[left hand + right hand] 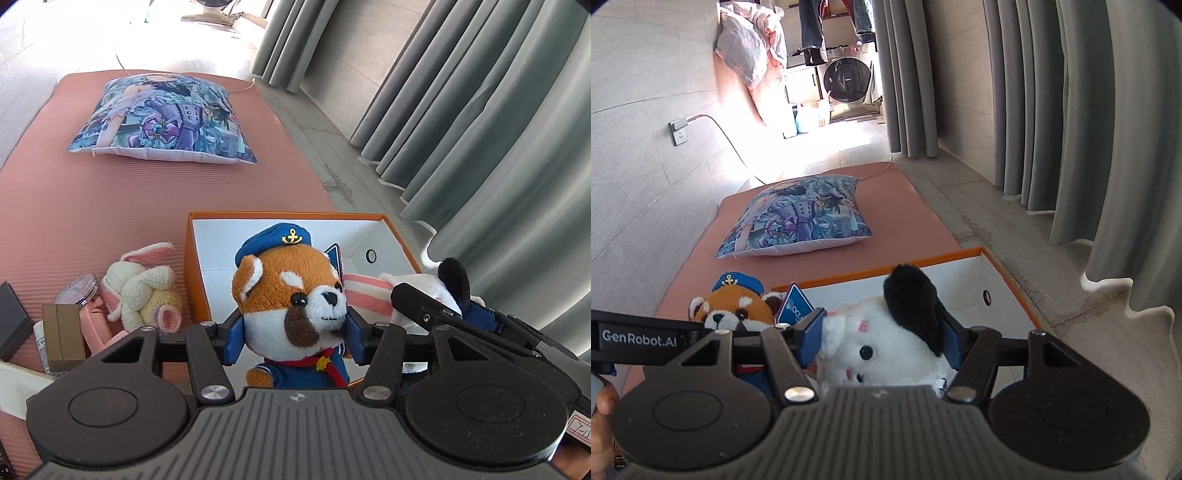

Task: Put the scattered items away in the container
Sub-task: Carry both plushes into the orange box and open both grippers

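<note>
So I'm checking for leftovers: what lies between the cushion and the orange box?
Only bare pink mat between the cushion and the orange box, in both wrist views.

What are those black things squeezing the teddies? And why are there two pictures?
Those black things are grabbing tools that a person holds, one in each hand. Each tool has a small camera looking along its two fingers, so you get one picture per tool.

The left tool pinches a red panda toy in a sailor cap. The right tool pinches a white plush dog with a black ear. Both toys hang over an orange box with white insides, where they are being tidied away.

The box sits on a pink mat on the floor. Also on the mat are a picture pillow and a crocheted bunny, waiting beside the box.
</note>
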